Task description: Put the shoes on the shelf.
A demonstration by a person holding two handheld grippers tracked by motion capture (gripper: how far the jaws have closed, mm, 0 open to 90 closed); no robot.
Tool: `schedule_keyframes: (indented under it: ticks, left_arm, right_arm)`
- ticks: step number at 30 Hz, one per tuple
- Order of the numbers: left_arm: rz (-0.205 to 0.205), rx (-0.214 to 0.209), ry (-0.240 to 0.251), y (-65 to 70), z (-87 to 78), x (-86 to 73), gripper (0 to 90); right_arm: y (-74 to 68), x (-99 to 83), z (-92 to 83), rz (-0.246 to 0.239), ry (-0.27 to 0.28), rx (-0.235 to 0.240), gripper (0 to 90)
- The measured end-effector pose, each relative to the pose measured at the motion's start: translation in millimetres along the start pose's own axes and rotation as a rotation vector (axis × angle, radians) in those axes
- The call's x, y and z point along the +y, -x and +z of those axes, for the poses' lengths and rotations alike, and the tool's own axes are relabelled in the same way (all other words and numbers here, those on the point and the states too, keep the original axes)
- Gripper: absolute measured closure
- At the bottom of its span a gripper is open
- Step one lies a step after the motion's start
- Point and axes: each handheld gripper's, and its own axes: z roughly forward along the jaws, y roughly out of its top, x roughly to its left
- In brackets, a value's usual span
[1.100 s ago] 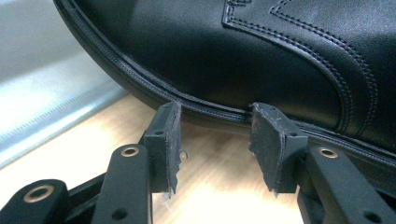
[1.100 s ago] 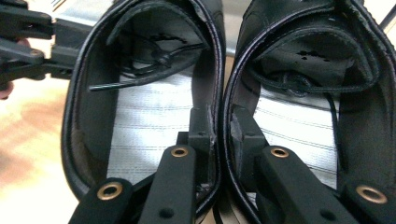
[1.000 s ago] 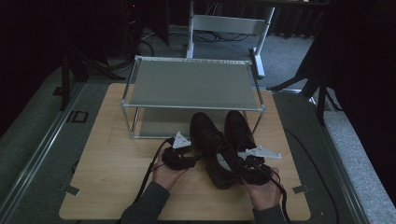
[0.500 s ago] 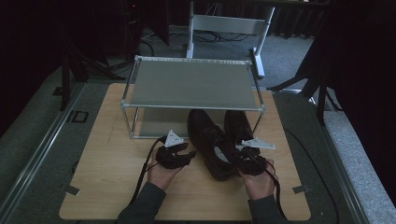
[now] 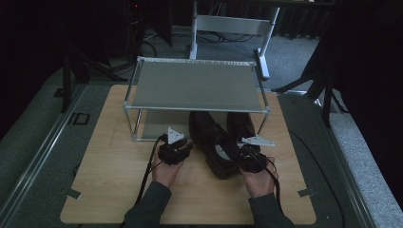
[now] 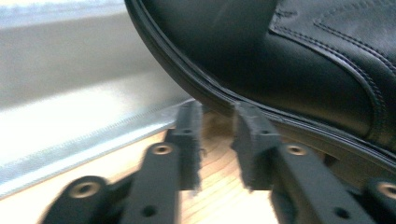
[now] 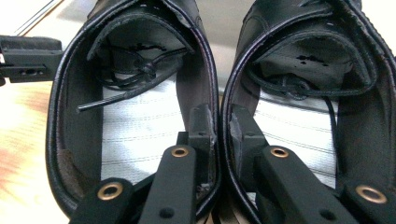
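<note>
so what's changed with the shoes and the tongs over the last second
The pair of black leather shoes, pinched by their inner collars in the right tongs, slid further under the grey metal shelf rack. The left tongs have just been closing, nothing between them. The rack stayed put.

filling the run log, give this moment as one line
right tongs: shut on both shoes' inner walls | left tongs: just closing, empty, beside left shoe

Two black leather lace-up shoes, side by side and touching, upright on the wooden table, toes under the metal shelf, heels near. Laces tucked inside.
</note>
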Motion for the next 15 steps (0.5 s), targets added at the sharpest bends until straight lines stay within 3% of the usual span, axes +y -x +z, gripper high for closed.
schedule_keyframes:
  ticks: [7,11,15]
  left_arm:
    - [-0.005,0.007,-0.006,1.3,8.5,1.4,84.9]
    - [-0.004,0.02,-0.015,1.6,15.7,3.6,87.8]
    - [0.006,0.031,0.009,-1.2,21.3,9.8,89.2]
  right_arm:
    - [-5.4,3.8,9.7,-0.032,0.018,-0.028,81.1]
    - [-6.9,7.7,13.4,-0.014,0.018,0.011,81.0]
    - [-14.4,10.3,17.9,-0.059,0.004,0.029,80.8]
